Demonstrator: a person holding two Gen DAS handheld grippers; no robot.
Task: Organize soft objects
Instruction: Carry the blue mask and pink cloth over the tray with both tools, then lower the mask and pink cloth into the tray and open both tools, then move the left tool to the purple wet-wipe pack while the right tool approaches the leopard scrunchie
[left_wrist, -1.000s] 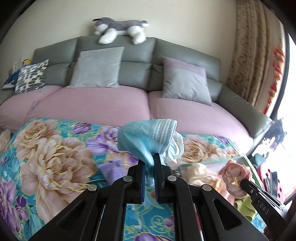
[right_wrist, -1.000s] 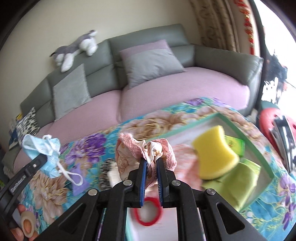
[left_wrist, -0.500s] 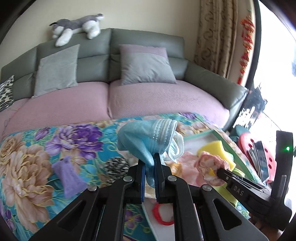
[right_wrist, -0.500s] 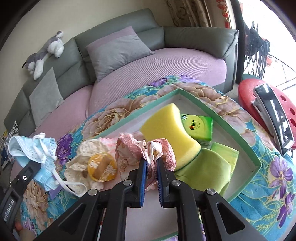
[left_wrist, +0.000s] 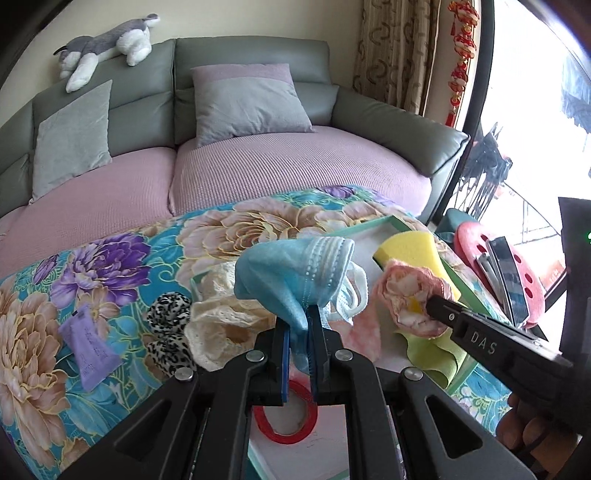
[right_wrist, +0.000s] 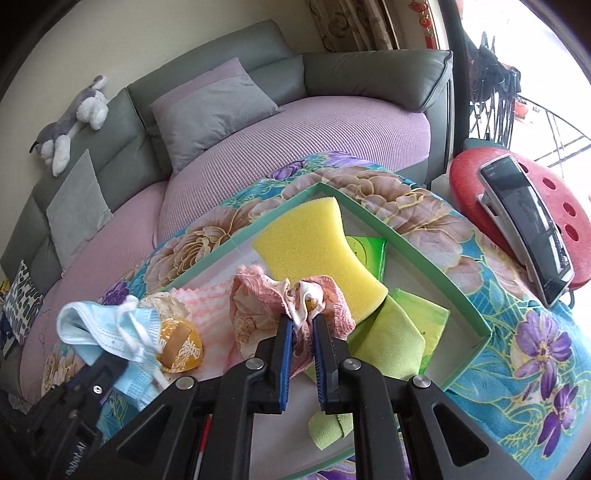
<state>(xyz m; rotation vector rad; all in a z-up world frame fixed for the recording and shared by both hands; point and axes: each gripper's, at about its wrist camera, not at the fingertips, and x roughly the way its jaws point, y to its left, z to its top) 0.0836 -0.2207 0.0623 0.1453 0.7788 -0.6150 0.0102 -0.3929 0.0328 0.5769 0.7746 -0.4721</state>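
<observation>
Right wrist: jaws opening around pink cloth (right_wrist: 258, 310), angled downward.

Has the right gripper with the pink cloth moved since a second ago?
Yes. The right gripper carried the pink cloth from the tray's near-left end toward the yellow sponge.

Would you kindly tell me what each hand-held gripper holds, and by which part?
Left hand-held gripper: blue face mask, by a bunched edge. Right hand-held gripper, jaws opening: pink cloth, its gathered middle between them.
</observation>
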